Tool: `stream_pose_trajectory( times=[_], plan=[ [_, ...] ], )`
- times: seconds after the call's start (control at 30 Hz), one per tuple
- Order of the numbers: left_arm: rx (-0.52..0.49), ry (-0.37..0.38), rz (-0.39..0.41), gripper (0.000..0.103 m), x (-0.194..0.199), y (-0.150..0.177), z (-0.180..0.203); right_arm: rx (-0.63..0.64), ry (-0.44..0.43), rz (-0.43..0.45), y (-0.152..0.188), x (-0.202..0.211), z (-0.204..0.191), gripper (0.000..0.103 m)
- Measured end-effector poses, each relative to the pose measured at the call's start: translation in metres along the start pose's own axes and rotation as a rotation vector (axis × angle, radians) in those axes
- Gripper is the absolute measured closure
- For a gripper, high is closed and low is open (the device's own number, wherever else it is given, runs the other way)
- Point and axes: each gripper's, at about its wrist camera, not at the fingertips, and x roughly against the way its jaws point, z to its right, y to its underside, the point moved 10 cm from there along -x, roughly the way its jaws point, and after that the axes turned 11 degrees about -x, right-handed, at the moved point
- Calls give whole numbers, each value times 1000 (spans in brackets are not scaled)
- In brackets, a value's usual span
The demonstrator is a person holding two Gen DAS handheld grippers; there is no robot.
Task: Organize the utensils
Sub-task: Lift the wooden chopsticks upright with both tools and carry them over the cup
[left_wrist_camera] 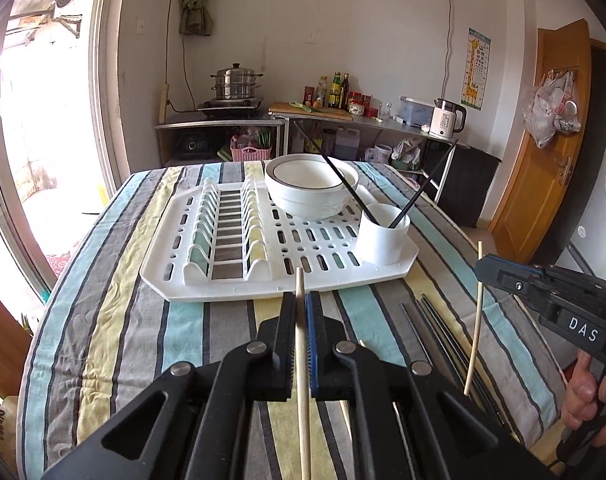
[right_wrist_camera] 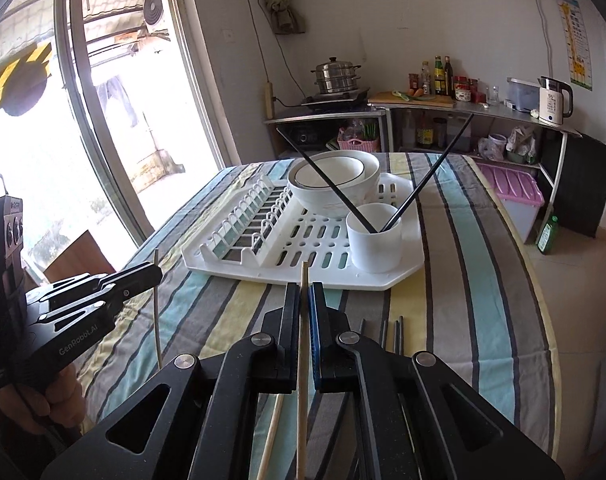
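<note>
My left gripper (left_wrist_camera: 302,297) is shut on a pale wooden chopstick (left_wrist_camera: 300,280) that stands up between its pads above the striped cloth. My right gripper (right_wrist_camera: 304,290) is shut on a second wooden chopstick (right_wrist_camera: 303,276) in the same way. Each wrist view shows the other gripper beside it, the right gripper (left_wrist_camera: 482,268) and the left gripper (right_wrist_camera: 156,274). A white cup (left_wrist_camera: 383,240) in the white drying rack (left_wrist_camera: 231,292) holds two black chopsticks (left_wrist_camera: 335,168). Dark chopsticks (left_wrist_camera: 435,336) lie on the cloth, and another wooden chopstick (right_wrist_camera: 273,432) lies under my right gripper.
Stacked white bowls (left_wrist_camera: 311,196) sit in the rack behind the cup. The table's striped cloth (left_wrist_camera: 115,320) ends at a glass door on the left. A steel counter (left_wrist_camera: 343,120) stands behind. A pink bin (right_wrist_camera: 515,192) and a green bottle (right_wrist_camera: 547,236) stand on the floor at the right.
</note>
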Motion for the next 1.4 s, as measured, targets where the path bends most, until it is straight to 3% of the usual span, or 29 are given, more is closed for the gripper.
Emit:
stream_pose_trajectory(
  times=[0.43,0.7,1.0,1.4],
  plan=[
    [-12,1,90,98,54,4,7,28,-26,56,9,35,-4,99],
    [-15,19,78,98,49,-3,9,11,-37,83,-1,44,1,99],
    [-22,62,97,98,37,-40,13,2,-25,147,-40,46,14,99],
    [7,135,92,98,-9,-114,25,-58,-5,231,-116,29,43,99]
  ],
)
